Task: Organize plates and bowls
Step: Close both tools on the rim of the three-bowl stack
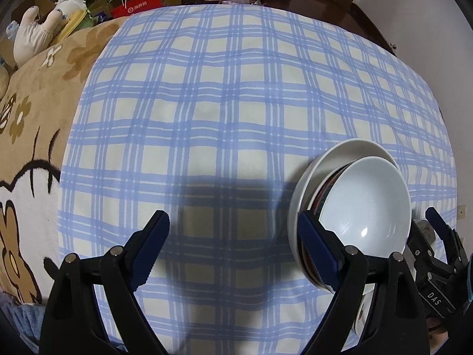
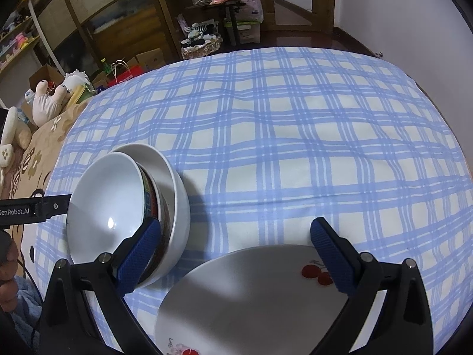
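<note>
In the left wrist view we see our left gripper [image 1: 233, 247] wide open, holding nothing, beside the stacked bowls [image 1: 365, 204] on the checked cloth [image 1: 221, 103]. Only the right wrist view shows the cherry plate [image 2: 251, 295] under our empty, open right gripper [image 2: 236, 254]; the top bowl is plain white

Bowls [image 2: 124, 207]: 3, nested. Plate [image 2: 251, 295]: 1. Plush toys [image 2: 47, 100]: 2+, can't tell exact.

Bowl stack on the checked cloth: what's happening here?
A person holds a gripper in each hand over the checked cloth. Three nested bowls sit stacked, with a cherry-print plate beside them. The left gripper and right gripper are both open, holding nothing; each has one finger close by the stack.
</note>
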Demonstrator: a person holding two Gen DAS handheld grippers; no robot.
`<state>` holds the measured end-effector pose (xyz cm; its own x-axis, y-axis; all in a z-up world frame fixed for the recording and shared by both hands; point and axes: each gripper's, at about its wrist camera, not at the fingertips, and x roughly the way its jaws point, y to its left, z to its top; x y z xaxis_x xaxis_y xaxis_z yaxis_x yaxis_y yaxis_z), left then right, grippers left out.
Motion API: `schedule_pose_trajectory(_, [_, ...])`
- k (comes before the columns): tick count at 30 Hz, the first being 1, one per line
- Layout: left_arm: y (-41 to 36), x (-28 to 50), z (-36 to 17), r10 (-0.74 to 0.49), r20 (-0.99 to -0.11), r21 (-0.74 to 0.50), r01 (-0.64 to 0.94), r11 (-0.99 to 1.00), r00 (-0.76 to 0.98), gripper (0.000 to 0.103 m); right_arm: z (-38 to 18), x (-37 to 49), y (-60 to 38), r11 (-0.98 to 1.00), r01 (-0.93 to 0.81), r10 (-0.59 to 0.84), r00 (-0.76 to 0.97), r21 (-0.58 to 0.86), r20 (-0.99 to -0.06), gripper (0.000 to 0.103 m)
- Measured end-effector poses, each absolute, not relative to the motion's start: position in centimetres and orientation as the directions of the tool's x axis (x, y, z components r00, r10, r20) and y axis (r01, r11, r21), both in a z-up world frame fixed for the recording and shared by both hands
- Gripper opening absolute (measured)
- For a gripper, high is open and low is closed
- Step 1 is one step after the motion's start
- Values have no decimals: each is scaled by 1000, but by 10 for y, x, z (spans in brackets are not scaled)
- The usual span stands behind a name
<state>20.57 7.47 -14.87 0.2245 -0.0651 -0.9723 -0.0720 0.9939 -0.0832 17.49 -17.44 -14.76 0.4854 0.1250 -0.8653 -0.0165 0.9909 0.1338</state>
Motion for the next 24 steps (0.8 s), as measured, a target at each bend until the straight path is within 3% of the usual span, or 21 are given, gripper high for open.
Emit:
schedule_pose_trajectory(16, [78, 209, -151, -79, -970, -103, -94, 990, 229, 89, -150, 176, -181, 992, 3, 108, 479, 124, -871, 103])
schedule_pose_trajectory(24, [72, 209, -150, -31, -971, -52, -81, 995, 238, 91, -150, 176, -180, 992, 3, 111, 479, 128, -870, 103])
